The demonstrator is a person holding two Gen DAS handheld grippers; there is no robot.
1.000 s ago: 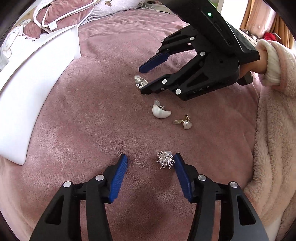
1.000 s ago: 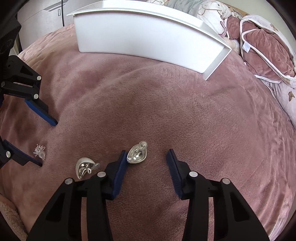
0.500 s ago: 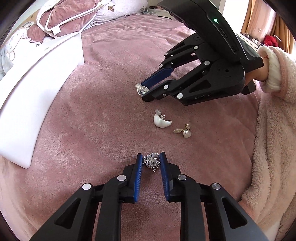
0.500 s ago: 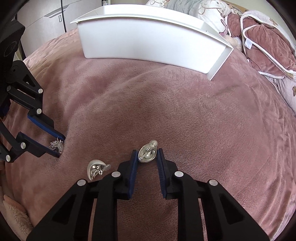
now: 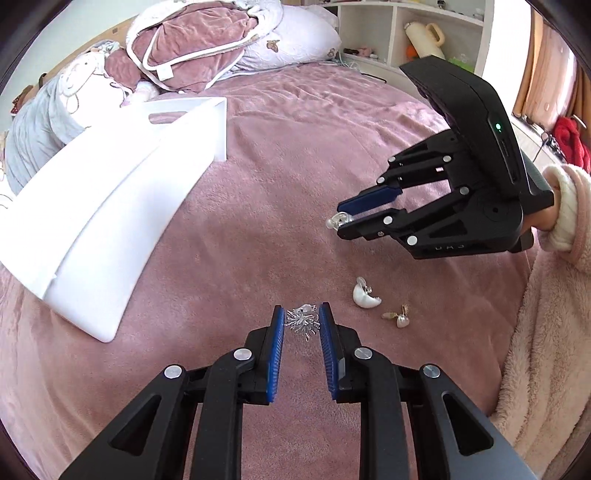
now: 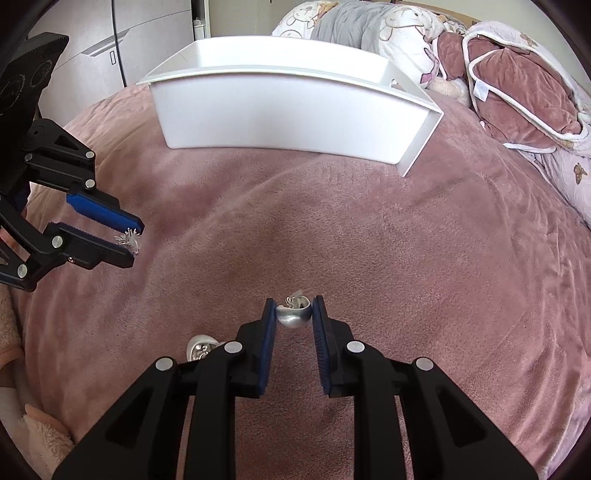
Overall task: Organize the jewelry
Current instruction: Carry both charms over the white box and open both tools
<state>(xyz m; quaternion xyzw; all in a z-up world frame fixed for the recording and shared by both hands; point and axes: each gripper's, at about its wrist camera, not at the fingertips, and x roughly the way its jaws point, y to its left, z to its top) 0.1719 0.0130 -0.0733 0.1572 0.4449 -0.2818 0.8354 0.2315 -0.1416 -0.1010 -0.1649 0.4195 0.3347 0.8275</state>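
My left gripper (image 5: 302, 320) is shut on a spiky silver earring (image 5: 303, 323) and holds it above the pink bedspread; it also shows in the right wrist view (image 6: 130, 237). My right gripper (image 6: 294, 314) is shut on a silver dome earring (image 6: 292, 318), also lifted; that earring shows in the left wrist view (image 5: 337, 221). A white shell earring (image 5: 364, 295) and a small pearl earring (image 5: 399, 319) lie on the bedspread. A white tray (image 6: 288, 122) stands beyond.
Pillows and a folded quilt (image 5: 192, 44) lie at the head of the bed. A shelf unit (image 5: 417, 33) stands behind. The person's fluffy pink sleeve (image 5: 546, 332) is at the right edge. The second dome earring (image 6: 199, 348) lies by my right fingers.
Both grippers closed on their earrings and lifted them off the bedspread. The tray now looks farther below and ahead.
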